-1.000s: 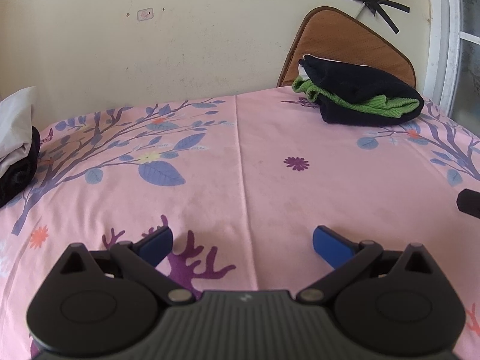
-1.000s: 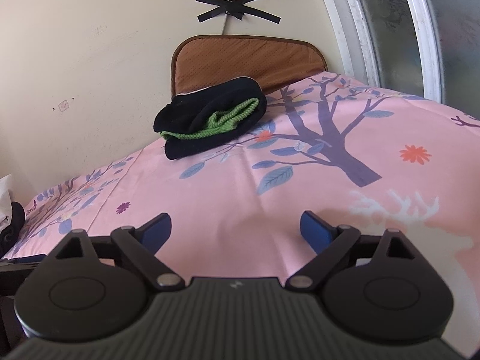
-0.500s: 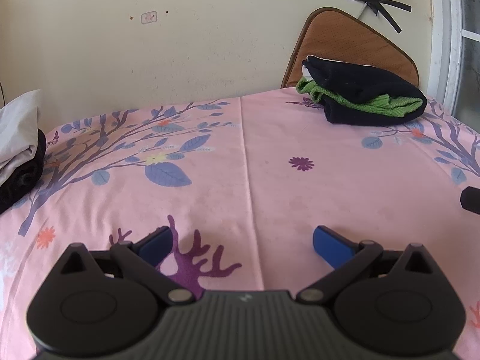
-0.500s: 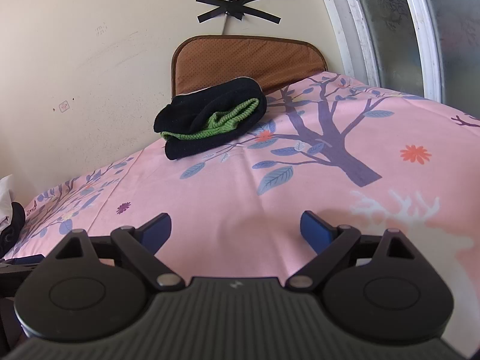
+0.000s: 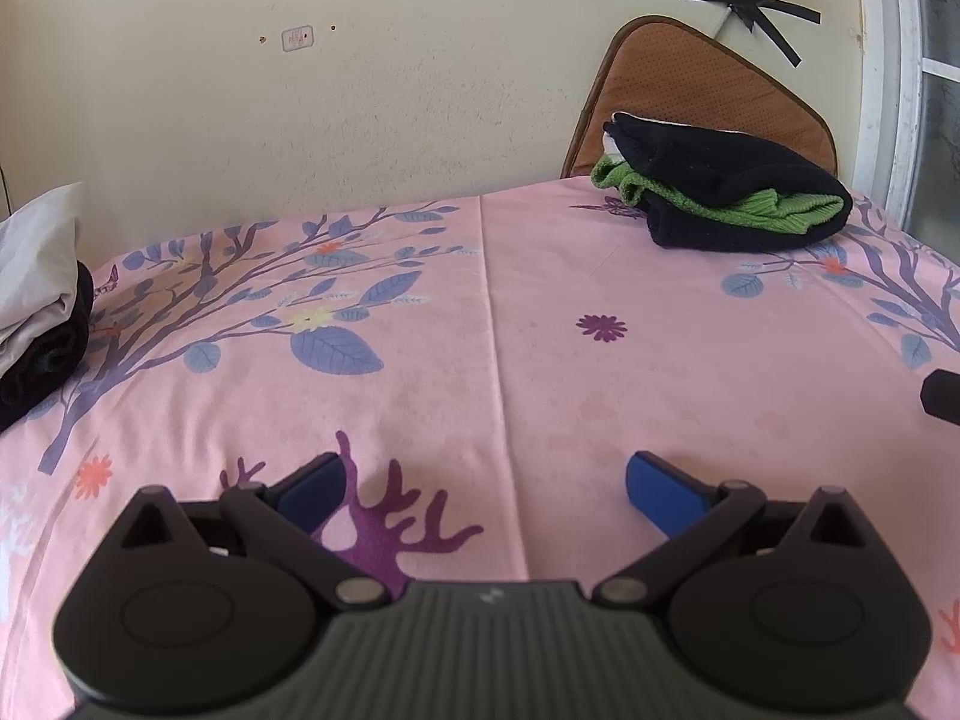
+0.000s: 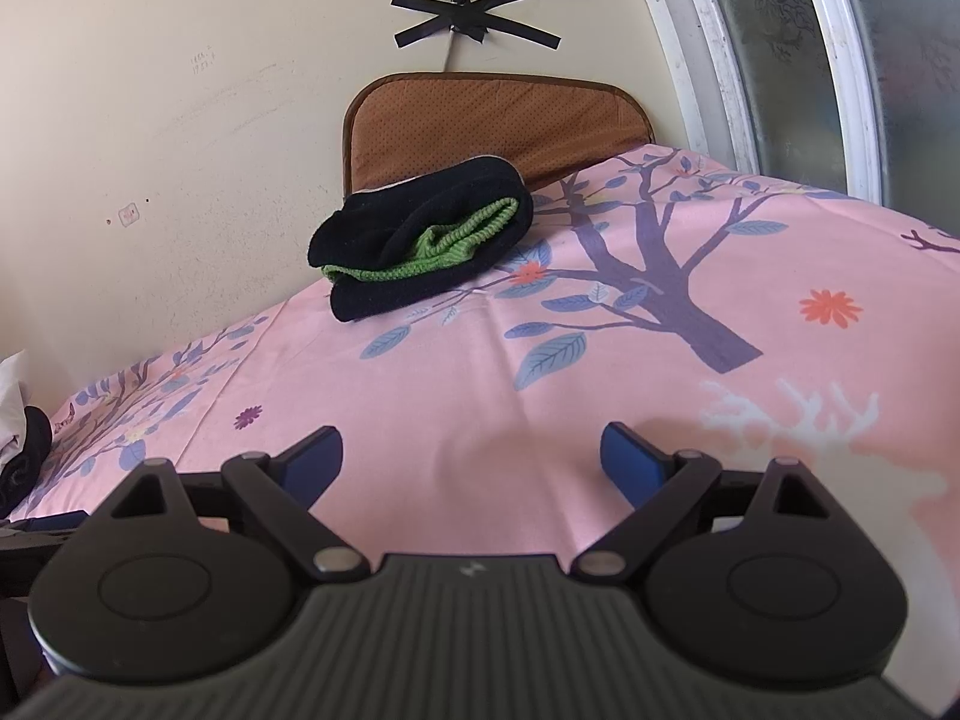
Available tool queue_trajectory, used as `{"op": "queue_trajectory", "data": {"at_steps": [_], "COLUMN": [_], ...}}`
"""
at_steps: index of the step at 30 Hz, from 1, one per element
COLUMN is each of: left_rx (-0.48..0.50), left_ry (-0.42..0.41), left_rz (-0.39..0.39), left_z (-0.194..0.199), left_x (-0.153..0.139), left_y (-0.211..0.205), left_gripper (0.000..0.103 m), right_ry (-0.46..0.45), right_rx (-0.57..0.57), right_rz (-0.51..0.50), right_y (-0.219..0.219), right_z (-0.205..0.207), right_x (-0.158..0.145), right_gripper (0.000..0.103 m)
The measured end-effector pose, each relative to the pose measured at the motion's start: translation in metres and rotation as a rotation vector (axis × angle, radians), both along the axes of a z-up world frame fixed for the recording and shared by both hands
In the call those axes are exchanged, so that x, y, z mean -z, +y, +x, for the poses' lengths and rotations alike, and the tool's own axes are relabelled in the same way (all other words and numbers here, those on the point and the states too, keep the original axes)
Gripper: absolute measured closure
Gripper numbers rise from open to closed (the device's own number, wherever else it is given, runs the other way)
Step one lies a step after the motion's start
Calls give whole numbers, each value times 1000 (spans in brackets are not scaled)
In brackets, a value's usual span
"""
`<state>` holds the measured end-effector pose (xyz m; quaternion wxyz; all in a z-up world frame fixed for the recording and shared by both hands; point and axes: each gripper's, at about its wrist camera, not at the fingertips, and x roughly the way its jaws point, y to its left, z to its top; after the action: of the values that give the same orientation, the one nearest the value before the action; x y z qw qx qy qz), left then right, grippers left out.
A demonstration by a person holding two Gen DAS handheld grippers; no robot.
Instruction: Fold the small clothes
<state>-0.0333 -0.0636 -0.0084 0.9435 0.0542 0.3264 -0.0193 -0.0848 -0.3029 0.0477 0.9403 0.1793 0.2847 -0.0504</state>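
A folded stack of black and green small clothes [image 5: 729,198] lies at the far right of the pink flowered sheet [image 5: 540,372]; it also shows in the right wrist view [image 6: 420,240]. A second pile of white and black clothes [image 5: 39,300] sits at the far left edge, and its edge shows in the right wrist view [image 6: 21,438]. My left gripper [image 5: 483,486] is open and empty, low over the sheet. My right gripper [image 6: 474,459] is open and empty, low over the sheet, well short of the black and green stack. Its tip shows at the right edge of the left wrist view [image 5: 942,396].
A brown cushion [image 5: 690,90] leans on the cream wall behind the black and green stack, also in the right wrist view [image 6: 492,120]. A window frame [image 6: 774,60] runs along the right side. Black tape crosses hold a cable on the wall [image 6: 474,18].
The left gripper's view has shifted a little to the left, so the white and black pile shows more. The right gripper has barely moved. Both stay open.
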Motion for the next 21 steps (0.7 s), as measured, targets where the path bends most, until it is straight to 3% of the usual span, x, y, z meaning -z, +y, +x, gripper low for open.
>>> {"op": "queue_trajectory", "data": {"at_steps": [21], "left_rx": [2], "left_ry": [-1], "left_rz": [2], "left_z": [0], "left_x": [0], "left_y": [0], "left_gripper": [0], "right_ry": [-13], "right_rx": [5], "right_rz": [6], "right_y": [-1], "right_z": [-2], "right_x": [-1], "right_gripper": [8]}}
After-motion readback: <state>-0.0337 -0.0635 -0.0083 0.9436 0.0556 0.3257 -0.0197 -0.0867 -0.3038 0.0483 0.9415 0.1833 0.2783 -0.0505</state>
